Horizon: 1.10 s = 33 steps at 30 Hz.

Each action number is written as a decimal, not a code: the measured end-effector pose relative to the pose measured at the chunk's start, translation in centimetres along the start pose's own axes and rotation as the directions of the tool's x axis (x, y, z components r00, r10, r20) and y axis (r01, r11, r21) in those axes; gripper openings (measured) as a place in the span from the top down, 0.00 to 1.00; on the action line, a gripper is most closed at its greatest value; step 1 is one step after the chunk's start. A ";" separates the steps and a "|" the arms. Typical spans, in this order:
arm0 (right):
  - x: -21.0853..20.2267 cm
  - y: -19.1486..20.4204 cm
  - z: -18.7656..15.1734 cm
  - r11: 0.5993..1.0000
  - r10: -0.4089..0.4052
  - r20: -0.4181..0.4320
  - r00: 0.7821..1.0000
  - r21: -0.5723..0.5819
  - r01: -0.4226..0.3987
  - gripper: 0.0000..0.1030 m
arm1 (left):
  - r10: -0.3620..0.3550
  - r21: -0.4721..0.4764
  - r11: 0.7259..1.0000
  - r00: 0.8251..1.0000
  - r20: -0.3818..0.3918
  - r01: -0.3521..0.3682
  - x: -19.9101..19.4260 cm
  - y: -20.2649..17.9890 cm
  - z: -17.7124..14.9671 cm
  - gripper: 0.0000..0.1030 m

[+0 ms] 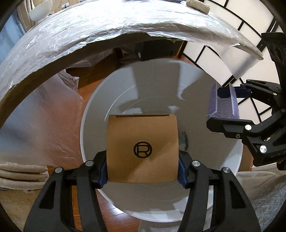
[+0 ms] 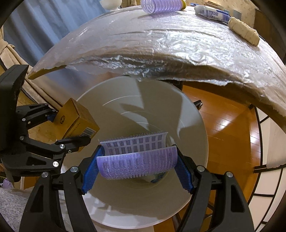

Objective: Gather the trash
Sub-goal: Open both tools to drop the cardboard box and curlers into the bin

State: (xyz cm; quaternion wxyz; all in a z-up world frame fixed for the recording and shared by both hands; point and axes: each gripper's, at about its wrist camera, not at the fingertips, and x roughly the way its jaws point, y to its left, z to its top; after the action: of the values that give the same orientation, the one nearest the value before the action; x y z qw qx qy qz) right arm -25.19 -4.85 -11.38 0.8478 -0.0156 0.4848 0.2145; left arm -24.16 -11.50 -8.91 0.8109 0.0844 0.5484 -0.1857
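A brown cardboard box (image 1: 142, 149) with a round black logo is clamped between the blue pads of my left gripper (image 1: 143, 172), held over the open mouth of a white round bin (image 1: 100, 110). My right gripper (image 2: 137, 160) is shut on a purple hair roller (image 2: 136, 161), lengthwise between its pads, also above the bin (image 2: 194, 125). In the left wrist view the right gripper (image 1: 224, 102) with the roller (image 1: 223, 101) hangs at the bin's right rim. In the right wrist view the left gripper (image 2: 59, 123) carries the box (image 2: 76, 119) at the bin's left rim.
A table wrapped in plastic film (image 2: 160, 44) overhangs the bin's far side. On it lie another purple roller (image 2: 160, 6), a tube (image 2: 212, 13) and a beige roll (image 2: 244, 31). Wooden floor (image 2: 227, 116) surrounds the bin. A small blue item (image 1: 185, 141) lies inside the bin.
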 end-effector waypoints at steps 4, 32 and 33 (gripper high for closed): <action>0.6 0.0 0.0 1.000 -0.006 -0.008 1.000 0.000 0.006 0.28 | 0.004 0.001 1.000 1.000 -0.003 -0.004 0.3 0.0 -0.3 0.42; 1.8 -0.5 -0.4 1.000 -0.020 -0.038 0.999 0.006 0.021 0.28 | 0.014 0.028 1.000 1.000 -0.016 -0.014 0.8 -0.5 -0.1 0.42; 1.8 -0.5 -0.4 1.000 -0.025 -0.036 0.999 0.005 0.025 0.28 | 0.015 0.031 0.999 1.000 -0.012 -0.014 0.6 -0.6 -0.1 0.42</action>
State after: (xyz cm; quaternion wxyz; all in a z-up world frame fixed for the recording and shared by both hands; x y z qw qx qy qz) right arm -24.54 -4.79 -13.15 0.8415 -0.0232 0.5004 0.2023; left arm -24.21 -12.12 -9.47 0.8075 0.1021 0.5498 -0.1877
